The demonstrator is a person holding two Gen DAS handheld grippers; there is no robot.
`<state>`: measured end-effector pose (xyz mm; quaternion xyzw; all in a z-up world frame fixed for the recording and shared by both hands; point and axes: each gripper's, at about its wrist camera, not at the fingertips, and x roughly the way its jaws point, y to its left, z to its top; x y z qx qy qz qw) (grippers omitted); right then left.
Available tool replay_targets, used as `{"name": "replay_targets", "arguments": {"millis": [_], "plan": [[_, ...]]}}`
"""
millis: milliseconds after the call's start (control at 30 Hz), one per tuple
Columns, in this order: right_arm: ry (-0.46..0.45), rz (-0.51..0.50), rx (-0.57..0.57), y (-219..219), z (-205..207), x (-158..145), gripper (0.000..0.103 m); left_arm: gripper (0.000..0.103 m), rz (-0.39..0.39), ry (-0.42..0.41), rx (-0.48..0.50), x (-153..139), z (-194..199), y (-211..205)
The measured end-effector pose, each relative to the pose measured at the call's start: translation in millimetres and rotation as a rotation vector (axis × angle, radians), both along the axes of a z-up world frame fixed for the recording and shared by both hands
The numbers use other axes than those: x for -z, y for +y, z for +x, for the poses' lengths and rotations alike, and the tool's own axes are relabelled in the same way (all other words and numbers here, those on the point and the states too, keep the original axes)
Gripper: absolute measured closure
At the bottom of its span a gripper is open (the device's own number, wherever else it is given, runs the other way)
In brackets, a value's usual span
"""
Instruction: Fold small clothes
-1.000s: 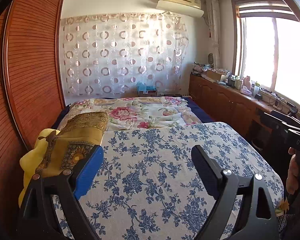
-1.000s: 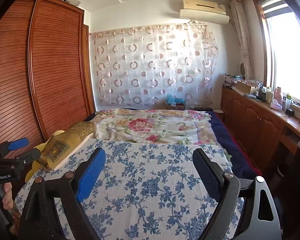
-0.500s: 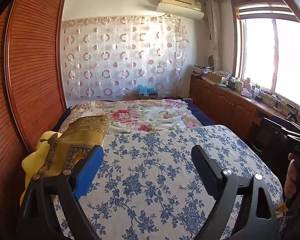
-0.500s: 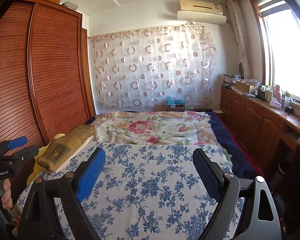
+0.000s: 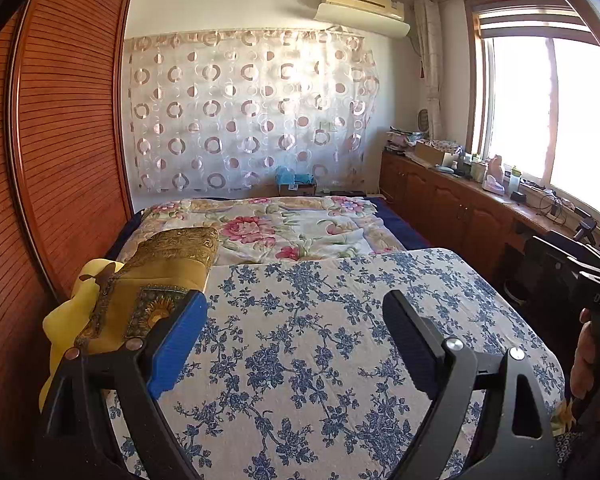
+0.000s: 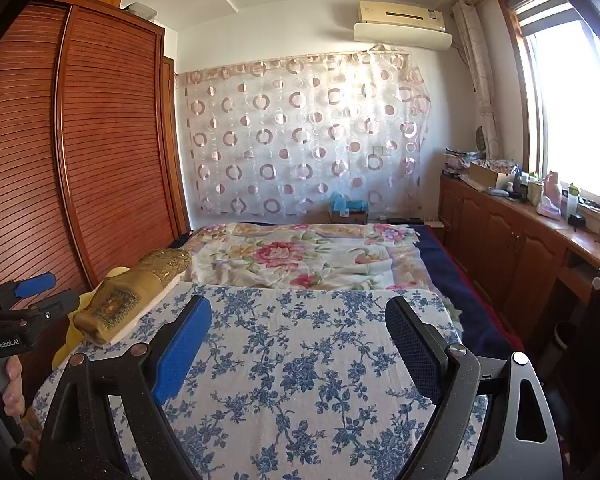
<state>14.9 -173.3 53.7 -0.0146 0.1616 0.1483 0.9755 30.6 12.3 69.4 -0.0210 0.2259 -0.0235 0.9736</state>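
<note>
Right now both grippers are hovering above a board covered in blue-and-white floral cloth, which is lying across the near end of a bed. In the left wrist view the left gripper is standing with its jaws spread wide, nothing between the blue pad and the dark pad opposite it. In the right wrist view the right gripper is doing the same: jaws far apart and holding nothing, the floral cloth showing plainly in the gap.

At the left edge of the board, a stack of folded gold-and-mustard patterned clothes is sitting on something yellow that is poking out beneath it (whether that is a garment or a cushion I cannot tell). The stack is lying well to the left of the right gripper and just beyond the left gripper's blue pad.

Beyond the board a flowered quilt is covering the bed. A slatted wooden wardrobe is running along the left side, and a circle-patterned curtain is hanging on the far wall
</note>
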Motion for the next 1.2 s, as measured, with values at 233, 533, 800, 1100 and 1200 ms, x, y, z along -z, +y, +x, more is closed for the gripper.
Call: {"name": "replay_targets", "arguments": {"millis": [233, 533, 800, 1100, 1200], "plan": [[-0.004, 0.0, 0.0, -2, 1, 1, 0.013, 0.013, -0.001, 0.0, 0.002, 0, 0, 0], [-0.008, -0.005, -0.001, -7, 5, 0, 0.013, 0.013, -0.004, -0.002, 0.002, 0, 0, 1], [-0.009, -0.008, -0.001, -9, 7, 0, 0.013, 0.013, -0.005, -0.005, 0.003, 0, 0, 2], [-0.01, -0.007, -0.004, -11, 9, 0, 0.013, 0.013, -0.006, -0.009, 0.003, 0, 1, 2], [-0.011, -0.007, -0.004, -11, 9, 0, 0.013, 0.013, -0.006, -0.008, 0.002, 0, 0, 2]]}}
